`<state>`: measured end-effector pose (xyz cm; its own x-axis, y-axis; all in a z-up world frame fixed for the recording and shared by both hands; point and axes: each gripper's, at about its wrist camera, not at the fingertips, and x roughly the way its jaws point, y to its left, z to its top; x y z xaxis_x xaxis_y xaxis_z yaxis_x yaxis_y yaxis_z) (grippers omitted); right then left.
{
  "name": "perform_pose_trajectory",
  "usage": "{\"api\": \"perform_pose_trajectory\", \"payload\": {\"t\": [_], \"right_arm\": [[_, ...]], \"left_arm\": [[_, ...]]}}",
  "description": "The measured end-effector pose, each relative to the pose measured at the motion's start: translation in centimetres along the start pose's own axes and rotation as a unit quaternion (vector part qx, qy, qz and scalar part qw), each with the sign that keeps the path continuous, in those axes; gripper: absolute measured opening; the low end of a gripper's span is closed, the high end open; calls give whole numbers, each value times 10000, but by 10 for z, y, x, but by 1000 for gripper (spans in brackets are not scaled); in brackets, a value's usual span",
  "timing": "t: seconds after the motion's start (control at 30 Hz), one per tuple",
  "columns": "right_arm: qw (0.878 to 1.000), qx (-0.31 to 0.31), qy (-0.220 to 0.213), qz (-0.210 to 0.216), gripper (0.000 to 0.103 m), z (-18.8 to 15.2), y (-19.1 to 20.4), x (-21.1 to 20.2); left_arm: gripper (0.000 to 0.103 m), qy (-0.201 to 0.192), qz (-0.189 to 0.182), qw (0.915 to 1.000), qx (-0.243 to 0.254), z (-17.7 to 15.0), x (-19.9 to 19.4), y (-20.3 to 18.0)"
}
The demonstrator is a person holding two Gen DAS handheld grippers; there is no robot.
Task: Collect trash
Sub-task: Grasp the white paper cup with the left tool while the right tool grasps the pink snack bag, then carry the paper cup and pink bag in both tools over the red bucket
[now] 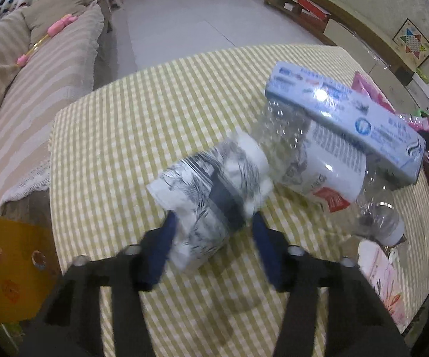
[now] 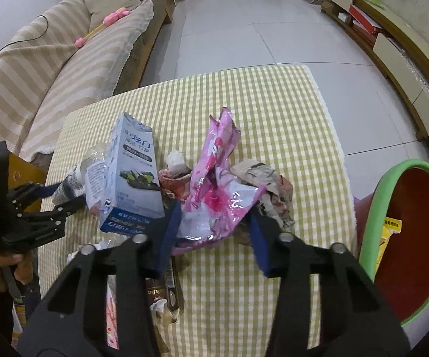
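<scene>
My left gripper (image 1: pixel 214 226) is shut on a crumpled white and black printed wrapper (image 1: pixel 205 190) and holds it above the checked table (image 1: pixel 154 113). Right of it lie a crushed clear plastic bottle (image 1: pixel 327 175) and a light blue toothpaste box (image 1: pixel 348 119). My right gripper (image 2: pixel 214 220) has its jaws around a pink foil bag (image 2: pixel 217 184), which looks pinched between them. The toothpaste box (image 2: pixel 131 175) leans against the bottle (image 2: pixel 92 166) to the left. The left gripper (image 2: pixel 47 199) shows at far left.
A round bin with a green rim and red inside (image 2: pixel 408 232) stands at the table's right edge. Crumpled paper (image 2: pixel 268 181), a brown wrapper (image 2: pixel 163 288) and a pink carton (image 1: pixel 384 282) lie on the table. A striped sofa (image 2: pixel 50 68) is left.
</scene>
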<state>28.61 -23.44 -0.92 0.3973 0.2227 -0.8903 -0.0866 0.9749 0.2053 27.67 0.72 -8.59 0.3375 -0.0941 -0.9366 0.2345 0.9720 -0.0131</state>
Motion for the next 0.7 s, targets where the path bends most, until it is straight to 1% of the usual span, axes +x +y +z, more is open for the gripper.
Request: {"api": "perform_pose_trajectory", "payload": {"t": [0.03, 0.1, 0.17, 0.23, 0.27, 0.33, 0.4, 0.57, 0.7], "right_arm": [[10000, 13, -1, 12, 23, 0, 0, -1], [10000, 41, 9, 70, 12, -1, 0, -2], [10000, 34, -19, 86, 11, -3, 0, -6], [9999, 34, -51, 120, 11, -5, 1, -10], [9999, 25, -79, 133, 10, -5, 2, -13], [9997, 9, -155, 201, 10, -7, 4, -23], [9995, -20, -232, 232, 10, -9, 6, -32], [9986, -40, -410, 338, 10, -14, 9, -54], [9977, -33, -517, 430, 10, -20, 10, -67]], "left_arm": [[35, 14, 1, 10000, -16, -3, 0, -1], [31, -5, -11, 10000, -88, -9, -3, 0], [27, -53, -55, 9997, -224, -13, -7, 1], [19, -125, -122, 9992, -348, -16, -13, 4], [17, -162, -156, 9989, -414, -17, -17, 6], [17, -239, -253, 9978, -564, -21, -25, 9], [17, -326, -434, 9958, -738, -27, -35, 12], [17, -543, -665, 9901, -1113, -39, -53, 19], [17, -688, -826, 9863, -1254, -48, -72, 18]]}}
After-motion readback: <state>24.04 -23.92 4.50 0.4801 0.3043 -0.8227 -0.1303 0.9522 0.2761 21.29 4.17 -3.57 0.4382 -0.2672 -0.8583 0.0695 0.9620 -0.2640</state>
